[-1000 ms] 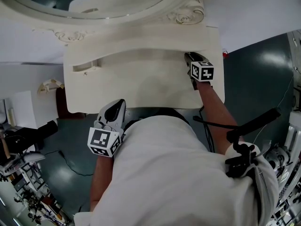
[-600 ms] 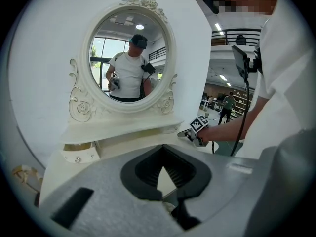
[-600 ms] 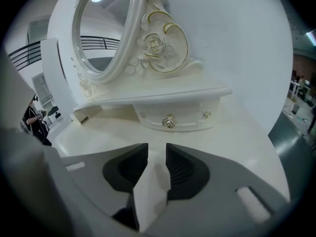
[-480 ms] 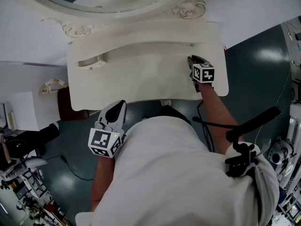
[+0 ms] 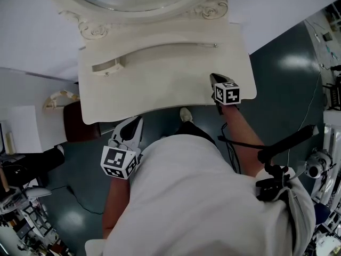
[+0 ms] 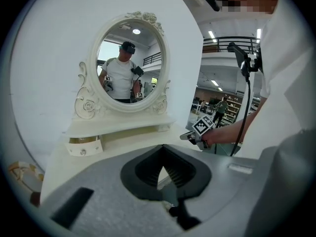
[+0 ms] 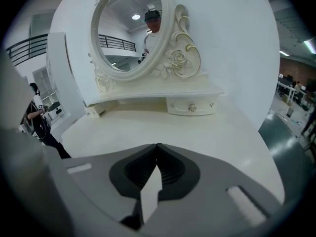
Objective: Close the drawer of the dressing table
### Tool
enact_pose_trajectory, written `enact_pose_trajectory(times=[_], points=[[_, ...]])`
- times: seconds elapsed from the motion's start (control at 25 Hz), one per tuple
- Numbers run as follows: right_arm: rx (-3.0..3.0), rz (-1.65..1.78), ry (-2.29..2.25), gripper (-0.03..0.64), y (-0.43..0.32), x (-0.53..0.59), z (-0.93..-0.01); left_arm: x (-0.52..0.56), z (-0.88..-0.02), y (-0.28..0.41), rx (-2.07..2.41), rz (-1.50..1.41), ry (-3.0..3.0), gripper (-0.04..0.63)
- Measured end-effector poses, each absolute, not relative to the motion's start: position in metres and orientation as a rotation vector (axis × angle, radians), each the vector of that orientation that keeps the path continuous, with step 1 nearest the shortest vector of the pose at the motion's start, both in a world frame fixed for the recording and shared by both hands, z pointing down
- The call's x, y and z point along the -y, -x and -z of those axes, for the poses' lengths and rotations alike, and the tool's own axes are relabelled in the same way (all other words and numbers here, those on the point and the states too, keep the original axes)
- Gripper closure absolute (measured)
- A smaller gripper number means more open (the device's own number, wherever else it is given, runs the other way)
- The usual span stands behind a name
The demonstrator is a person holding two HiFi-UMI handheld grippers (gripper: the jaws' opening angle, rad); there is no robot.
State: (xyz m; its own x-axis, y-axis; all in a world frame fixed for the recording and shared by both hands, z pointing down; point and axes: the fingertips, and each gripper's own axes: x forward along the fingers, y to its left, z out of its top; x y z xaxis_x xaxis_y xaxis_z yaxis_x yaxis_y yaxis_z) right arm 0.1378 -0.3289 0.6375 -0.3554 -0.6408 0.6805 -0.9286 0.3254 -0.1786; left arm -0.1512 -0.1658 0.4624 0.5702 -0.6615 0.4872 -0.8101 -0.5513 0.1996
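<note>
Room: dark green floor and a white wall behind the dressing table; nothing lies on its cream top where I can see it
Right drawer: sits flush under the shelf below the mirror; I judge that one shut
Left drawer: stands pulled out from under the shelf, its inside showing; if it is the one meant, the job is not finished
Right gripper: over the table's front right corner, well apart from the right drawer; its jaws have just been closing and now meet, nothing between them
Left gripper: just off the table's front edge, near my body; jaws together, empty
Left to do: pushing the left drawer in, as I read it
</note>
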Motion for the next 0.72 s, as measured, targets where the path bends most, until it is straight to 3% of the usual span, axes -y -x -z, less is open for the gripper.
enact_pose_trajectory(times=[0.72], points=[[2.199,-0.657,-1.256,0.617,-0.05,0.157,-0.584,0.05,-0.466,0.205,1.122,-0.487,-2.463,0.592]])
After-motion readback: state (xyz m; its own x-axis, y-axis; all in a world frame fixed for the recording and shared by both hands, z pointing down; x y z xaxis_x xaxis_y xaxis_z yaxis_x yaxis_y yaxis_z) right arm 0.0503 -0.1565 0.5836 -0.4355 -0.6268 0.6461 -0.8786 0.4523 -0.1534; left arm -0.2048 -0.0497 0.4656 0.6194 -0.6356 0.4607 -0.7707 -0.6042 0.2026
